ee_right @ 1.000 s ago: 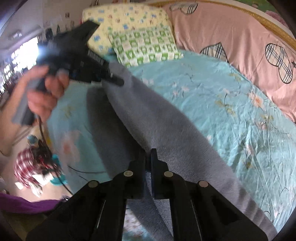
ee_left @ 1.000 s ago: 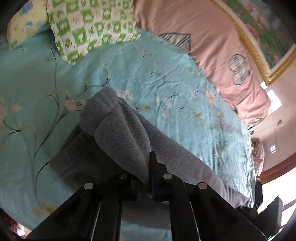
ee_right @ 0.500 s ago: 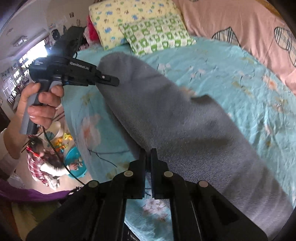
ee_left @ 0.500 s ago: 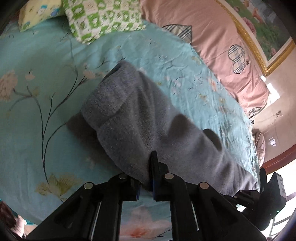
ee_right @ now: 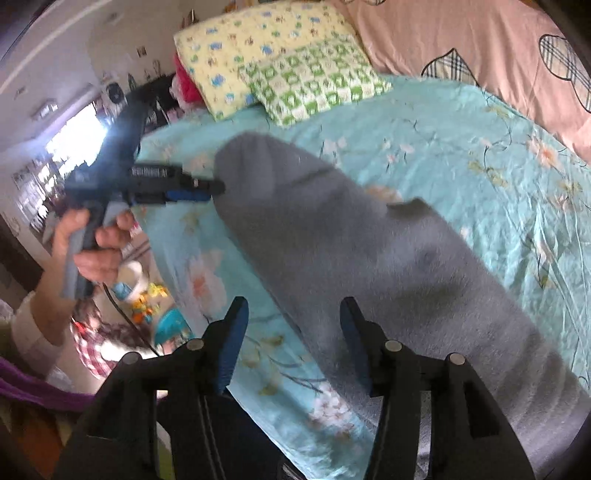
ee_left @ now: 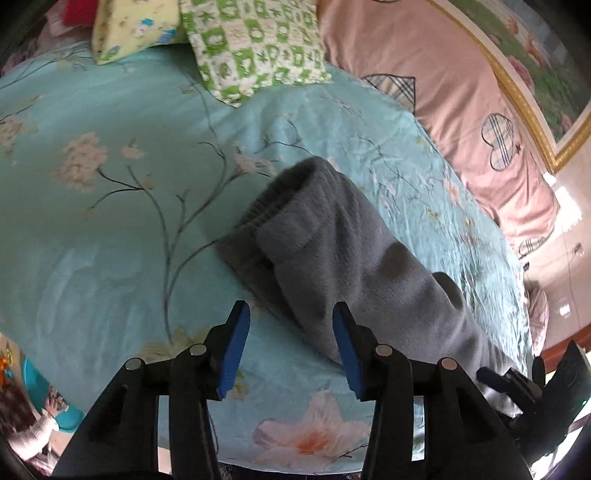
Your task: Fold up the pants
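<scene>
Grey fleece pants lie folded lengthwise on the teal flowered sheet, waistband end toward the pillows. My left gripper hovers at the near edge of that end, its jaws opening. The blue pads stand apart and press on nothing; the fabric's edge runs between them. In the right wrist view the pants stretch from the far left to the near right. My right gripper is over their near edge, its jaws opening too, the pads clear of the cloth. A hand holds the left gripper at the far end.
A green checked pillow and a yellow pillow lie at the head of the bed. A pink quilt with plaid hearts runs along the far side. The bed's near edge drops to a floor with toys and a teal tub.
Both grippers were shut on the grey fabric and now stand open. The lifted layer has come down and the pants lie flat. The left gripper moved down toward the sheet.
</scene>
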A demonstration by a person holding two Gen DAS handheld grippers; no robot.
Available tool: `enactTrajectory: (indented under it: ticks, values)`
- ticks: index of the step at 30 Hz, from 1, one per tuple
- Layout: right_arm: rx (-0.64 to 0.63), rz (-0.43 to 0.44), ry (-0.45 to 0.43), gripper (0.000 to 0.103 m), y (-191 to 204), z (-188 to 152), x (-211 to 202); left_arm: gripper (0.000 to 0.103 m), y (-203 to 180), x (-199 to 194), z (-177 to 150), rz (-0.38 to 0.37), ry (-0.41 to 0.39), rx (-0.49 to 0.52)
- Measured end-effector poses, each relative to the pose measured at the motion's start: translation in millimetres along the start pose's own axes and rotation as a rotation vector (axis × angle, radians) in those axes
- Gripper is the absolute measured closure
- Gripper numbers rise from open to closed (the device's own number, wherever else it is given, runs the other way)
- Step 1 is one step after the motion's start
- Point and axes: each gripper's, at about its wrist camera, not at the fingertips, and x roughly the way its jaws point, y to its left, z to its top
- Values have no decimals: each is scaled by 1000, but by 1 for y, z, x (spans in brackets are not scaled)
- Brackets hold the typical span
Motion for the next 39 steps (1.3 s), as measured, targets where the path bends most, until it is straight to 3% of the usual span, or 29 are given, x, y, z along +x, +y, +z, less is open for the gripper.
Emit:
enactTrajectory:
  ticks: [2,10,14,19,24,26,27,28,31,33,35,39]
  values:
    - [26,11,-26,50,-6,7,-4,47,4,-2,2,4,3,-21]
    - [182,-69,-95,50,-59,48,-5,40,12,8,18,28,30,-96]
    - [270,-53,-106,50,-95,70,5,39,14,17,26,39,38,-106]
    - [280,-86,-11,50,-123,87,43,39,18,30,30,53,56,-105]
    - [244,-28,123,50,-133,90,81,39,21,37,30,46,54,-112]
    - [224,10,171,62,-132,88,97,39,22,43,33,33,48,-116]
    - [216,32,198,81,-131,87,104,40,23,47,35,25,41,-119]
    - [211,33,214,82,-130,84,108,43,23,51,37,17,34,-121]
    - [160,5,192,87,-121,82,101,53,20,61,41,26,11,-117]
    - [174,3,153,88,-119,83,90,68,14,54,42,15,-15,-107]
    - [190,-4,82,89,-118,88,70,73,9,38,40,-20,-39,-105]
    - [204,-22,-46,89,-113,97,31,75,-2,-17,34,-122,-111,-79]
